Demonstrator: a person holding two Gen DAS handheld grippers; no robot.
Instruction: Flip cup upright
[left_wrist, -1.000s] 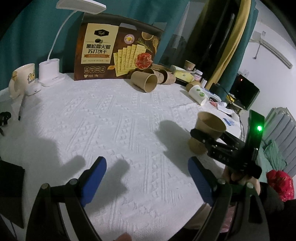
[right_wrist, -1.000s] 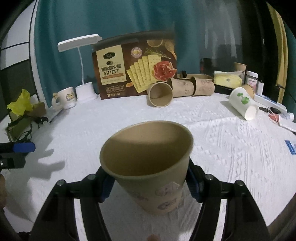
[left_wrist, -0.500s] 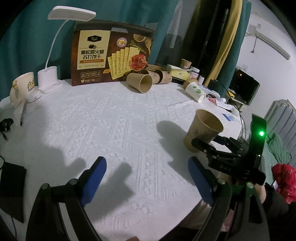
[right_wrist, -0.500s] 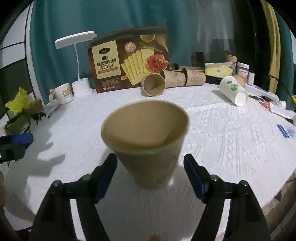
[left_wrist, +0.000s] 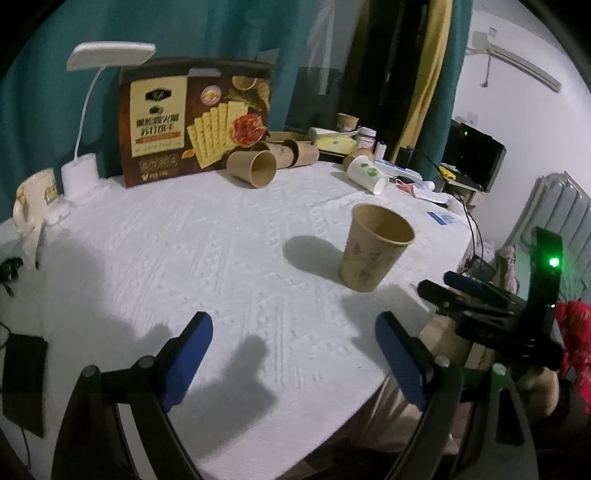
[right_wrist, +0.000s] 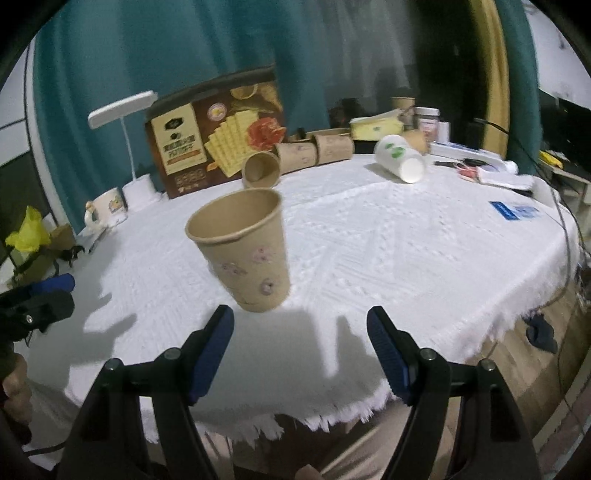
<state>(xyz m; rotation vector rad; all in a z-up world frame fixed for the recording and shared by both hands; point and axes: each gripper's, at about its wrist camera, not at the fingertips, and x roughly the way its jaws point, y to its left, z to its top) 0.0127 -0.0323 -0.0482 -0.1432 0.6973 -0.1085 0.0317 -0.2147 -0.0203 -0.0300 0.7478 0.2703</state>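
Observation:
A brown paper cup (left_wrist: 373, 251) (right_wrist: 243, 254) stands upright, mouth up, on the white tablecloth (left_wrist: 147, 258), with nothing touching it. My right gripper (right_wrist: 299, 317) is open; its jaws have just been opening and nothing is between them. The cup stands just beyond its blue fingertips, a little to the left. In the left wrist view the right gripper (left_wrist: 441, 282) sits at the table's right edge, short of the cup. My left gripper (left_wrist: 292, 325) is open and empty over the near part of the cloth, left of the cup.
Three brown cups (left_wrist: 255, 168) lie on their sides at the back before a cracker box (left_wrist: 195, 114). A white cup with green marks (left_wrist: 365, 171) lies at the back right. A desk lamp (left_wrist: 79, 173) and mug (left_wrist: 35, 199) stand back left. The table edge (right_wrist: 406, 391) is close below.
The right gripper opened off the brown cup and drew back toward the table edge; the cup stays upright on the cloth. The left gripper shifted slightly, still open.

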